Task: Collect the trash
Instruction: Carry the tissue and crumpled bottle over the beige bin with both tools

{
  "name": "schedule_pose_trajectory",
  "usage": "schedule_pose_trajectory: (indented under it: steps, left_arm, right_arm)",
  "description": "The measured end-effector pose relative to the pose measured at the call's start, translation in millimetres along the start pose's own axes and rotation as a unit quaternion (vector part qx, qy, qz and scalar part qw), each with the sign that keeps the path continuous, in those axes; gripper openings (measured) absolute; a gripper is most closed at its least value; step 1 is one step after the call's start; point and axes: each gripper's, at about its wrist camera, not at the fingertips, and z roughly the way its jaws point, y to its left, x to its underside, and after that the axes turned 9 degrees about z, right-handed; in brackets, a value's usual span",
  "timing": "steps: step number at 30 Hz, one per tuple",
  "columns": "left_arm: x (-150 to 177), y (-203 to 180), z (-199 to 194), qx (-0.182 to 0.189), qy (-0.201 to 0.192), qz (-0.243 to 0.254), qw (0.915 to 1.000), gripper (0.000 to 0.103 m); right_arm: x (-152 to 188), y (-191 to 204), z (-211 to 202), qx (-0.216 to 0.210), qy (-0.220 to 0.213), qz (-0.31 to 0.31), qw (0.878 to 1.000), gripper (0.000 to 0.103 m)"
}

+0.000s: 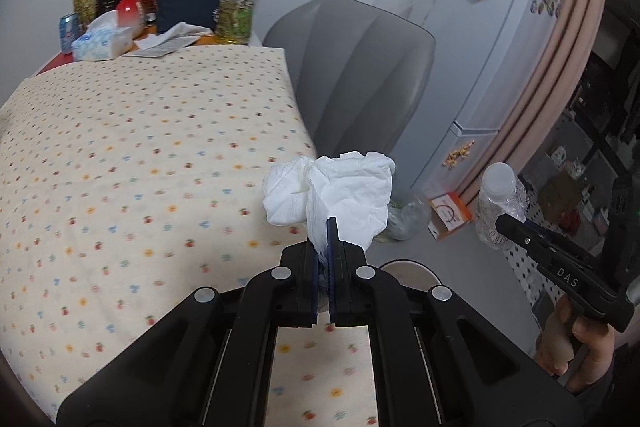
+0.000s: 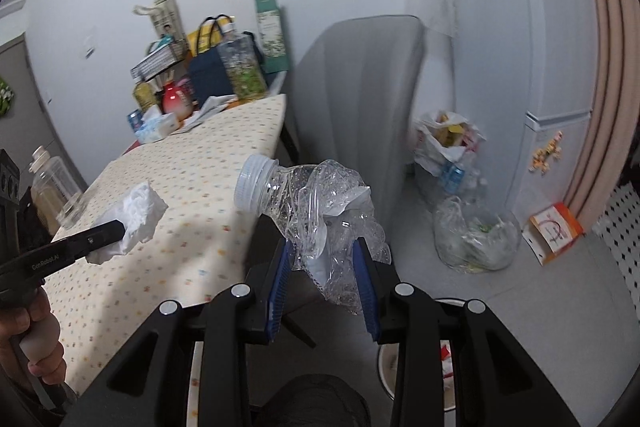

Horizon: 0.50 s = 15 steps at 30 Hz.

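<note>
Kitchen corner: pale wall, white fridge [image 1: 500, 39] at upper right, grey chair [image 1: 360, 67] mid-frame, and a table [image 1: 140, 167] under a dotted cloth filling the left of both views.

Left gripper [image 1: 325, 239]: fingers pinched nearly together on a crumpled white tissue [image 1: 336, 187], which sticks up and forward past the tips. In the right wrist view the same tissue [image 2: 138, 215] shows at left, over the table edge.

Right gripper [image 2: 324, 259]: fingers part-way apart, clamped on a crushed clear plastic bottle [image 2: 316, 203]. Bottle's long axis runs from the fingers up and to the left of frame, white cap [image 2: 254, 183] leading. From the left wrist view the bottle [image 1: 500, 203] sits at lower right, just right of the tissue.

Key relation: likely drop points lie below and to the right of both loads. A clear bag of rubbish [image 2: 476, 239] stands on the floor at right of frame, a fuller white bag [image 2: 448, 143] behind it by the fridge. A round rim [image 2: 386, 371], maybe a bin, sits directly under the right gripper. Right hand looks the nearer to all three.

Hard to read: the round rim is mostly covered by gripper bodies in both views, so what it is stays uncertain. Motion blur softens the bags and far clutter. Lower part of the bottle is lost among the fingers. A jar [image 2: 52, 187] at the left edge is partly cut off.
</note>
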Motion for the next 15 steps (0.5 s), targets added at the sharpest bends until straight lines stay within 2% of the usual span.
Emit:
schedule_pose_trajectory:
  steps: [10,11,12,15]
  left_arm:
    - [-14.8,-55.1,45.0,0.026,0.030,0.039,0.9984,0.004]
    - [-15.3,-60.1,48.7,0.028,0.033,0.044,0.9981,0.004]
    - [-15.5,-65.2,51.8,0.031,0.036,0.048,0.9977,0.004]
    - [-17.1,-79.9,61.2,0.036,0.044,0.063,0.9963,0.004]
  right_arm:
    - [0.8,-69.8,17.9,0.035,0.008,0.052,0.998,0.034]
    - [1.9,-77.7,22.0,0.047,0.013,0.059,0.997,0.042]
    - [3.0,-83.4,23.7,0.055,0.014,0.066,0.996,0.056]
    - [9.6,-104.9,21.5,0.067,0.007,0.085,0.994,0.062]
